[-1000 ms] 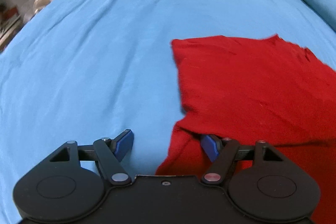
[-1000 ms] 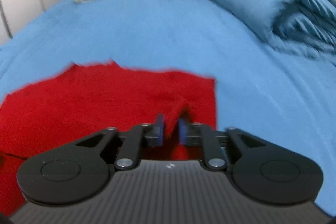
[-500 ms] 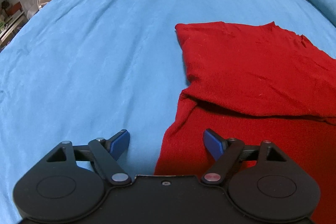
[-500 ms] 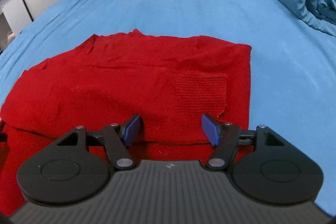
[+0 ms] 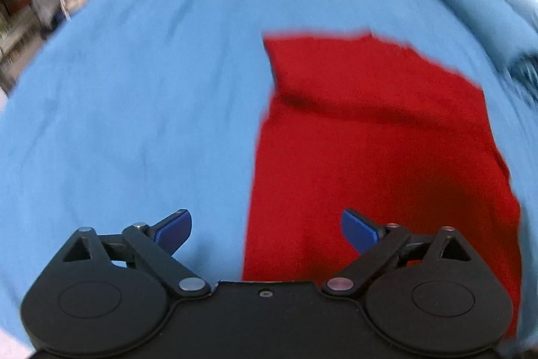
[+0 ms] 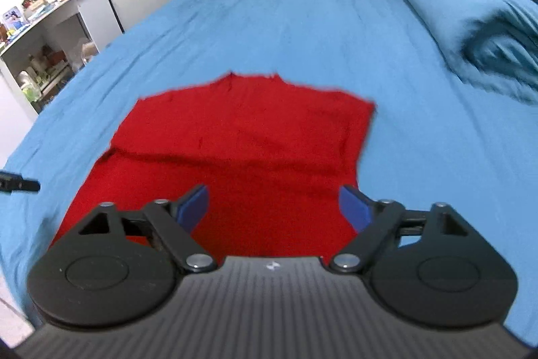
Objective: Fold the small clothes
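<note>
Blue bedsheet (image 6: 302,32) is spread beneath a red knitted garment (image 6: 248,137), laid flat with one fold across it. Above it, left gripper (image 5: 265,229) and right gripper (image 6: 273,203) are seen opening wide, nothing held.

Left tongs (image 5: 265,229) at the bottom of the left wrist view, tilted steeply downward, jaws opening, spread wide with nothing between the blue pads (image 5: 173,229); black linkage arms splayed out to both sides. Right tongs (image 6: 274,206) at the bottom of the right wrist view, angled downward less steeply, jaws likewise opening, blue fingertips (image 6: 353,207) far apart and gripping nothing. At the left edge of the right wrist view, a dark tip of the left tongs poking in.
</note>
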